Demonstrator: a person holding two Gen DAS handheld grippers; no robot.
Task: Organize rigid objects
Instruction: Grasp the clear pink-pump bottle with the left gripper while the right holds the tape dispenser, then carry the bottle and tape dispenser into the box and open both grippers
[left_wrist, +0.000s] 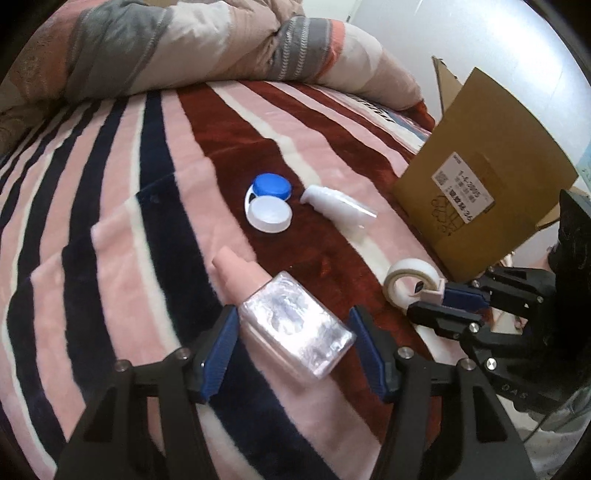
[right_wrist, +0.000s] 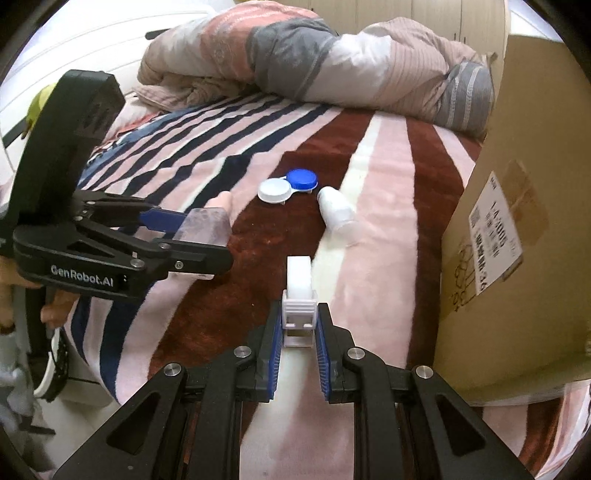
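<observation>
A striped blanket (left_wrist: 110, 192) fills both frames, rumpled quilt (right_wrist: 314, 59) along the top, cardboard box (right_wrist: 517, 240) at right. Left gripper (left_wrist: 291, 347) spread around the clear bottle (left_wrist: 291, 332), lower centre; right gripper (right_wrist: 299, 332) pinching the tape dispenser (right_wrist: 299, 291)

left gripper (left_wrist: 291, 350) jaws apart, right gripper (right_wrist: 298, 332) clamped
</observation>
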